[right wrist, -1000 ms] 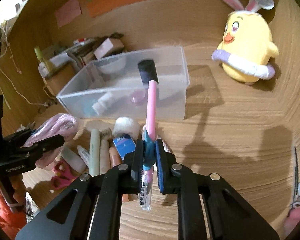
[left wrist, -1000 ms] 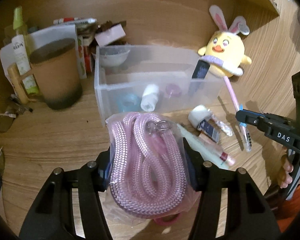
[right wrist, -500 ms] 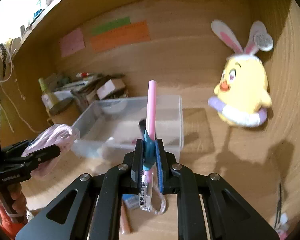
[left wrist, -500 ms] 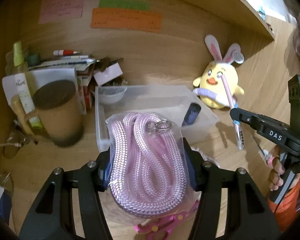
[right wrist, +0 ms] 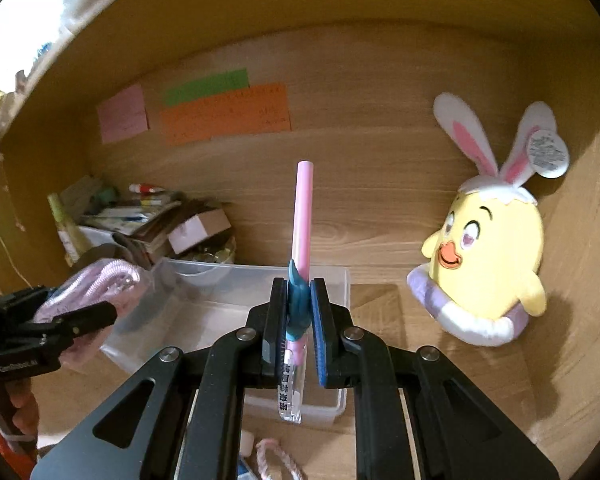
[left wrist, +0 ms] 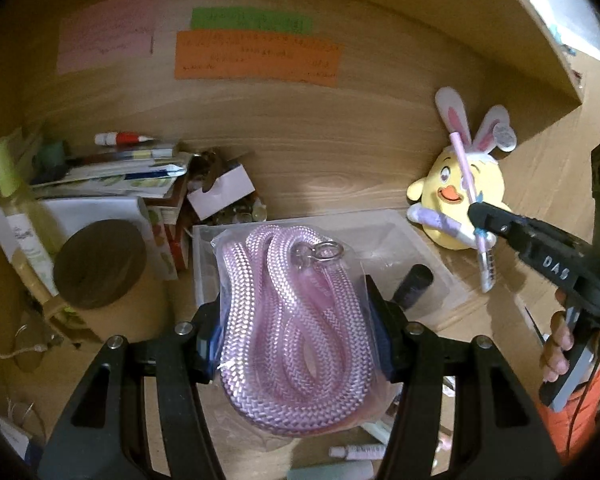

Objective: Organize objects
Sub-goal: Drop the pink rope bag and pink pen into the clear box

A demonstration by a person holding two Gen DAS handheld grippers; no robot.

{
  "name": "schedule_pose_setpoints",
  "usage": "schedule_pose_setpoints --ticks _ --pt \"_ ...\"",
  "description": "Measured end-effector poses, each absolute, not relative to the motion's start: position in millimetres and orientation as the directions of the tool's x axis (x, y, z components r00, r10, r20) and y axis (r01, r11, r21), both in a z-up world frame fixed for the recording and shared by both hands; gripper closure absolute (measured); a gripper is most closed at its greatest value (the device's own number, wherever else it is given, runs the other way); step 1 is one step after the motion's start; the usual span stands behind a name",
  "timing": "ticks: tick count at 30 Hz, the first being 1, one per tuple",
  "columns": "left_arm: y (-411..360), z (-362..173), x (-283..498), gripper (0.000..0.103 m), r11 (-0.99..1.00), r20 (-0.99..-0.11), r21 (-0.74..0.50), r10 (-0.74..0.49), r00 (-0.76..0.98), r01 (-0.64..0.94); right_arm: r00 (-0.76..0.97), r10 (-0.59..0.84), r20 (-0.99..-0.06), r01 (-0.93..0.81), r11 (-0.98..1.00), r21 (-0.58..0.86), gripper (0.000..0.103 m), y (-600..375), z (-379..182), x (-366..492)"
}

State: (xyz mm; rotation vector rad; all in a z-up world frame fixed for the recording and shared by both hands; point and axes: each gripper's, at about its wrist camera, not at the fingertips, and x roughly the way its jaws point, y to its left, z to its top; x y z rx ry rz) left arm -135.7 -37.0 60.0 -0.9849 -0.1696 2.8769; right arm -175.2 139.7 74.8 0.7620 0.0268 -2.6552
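At the far left one round brown lidded canister stands on the wooden bench beside a stack of papers. Just right of it, the left tool clamps one coil of glossy pink braided rope in a crinkly clear plastic bag, held above one rectangular translucent plastic bin. Further right, the right tool is closed tight on one slim pink pen with a teal clip, its tip pointing up, and one fuzzy yellow chick plush with two bunny ears sits against the wooden wall.

One clear bin, one plush chick, three paper notes, one mug.
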Motion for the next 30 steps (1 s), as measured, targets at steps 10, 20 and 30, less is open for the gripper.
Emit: schedule_pose_setpoints --ticks 10,20,30 --pt "-30.4 16.7 -176.2 0.046 -0.986 -0.705 -0.151 0.158 -0.692 -0.071 -0.688 -0.295 -0.663 0.363 -0.931 0.037 0.093 120.1 21.4 -211.2" --pt "-35.9 8.1 -182.0 0.044 -0.973 -0.728 -0.219 0.213 -0.651 -0.074 -0.642 -0.314 -0.700 0.381 -0.922 0.065 0.093 124.9 13.5 -209.6" --pt "-40.6 26.9 -169.4 0.029 -0.979 -0.693 -0.197 0.181 -0.698 -0.058 -0.666 -0.349 -0.660 0.395 -0.915 0.085 0.084 132.4 33.8 -187.1"
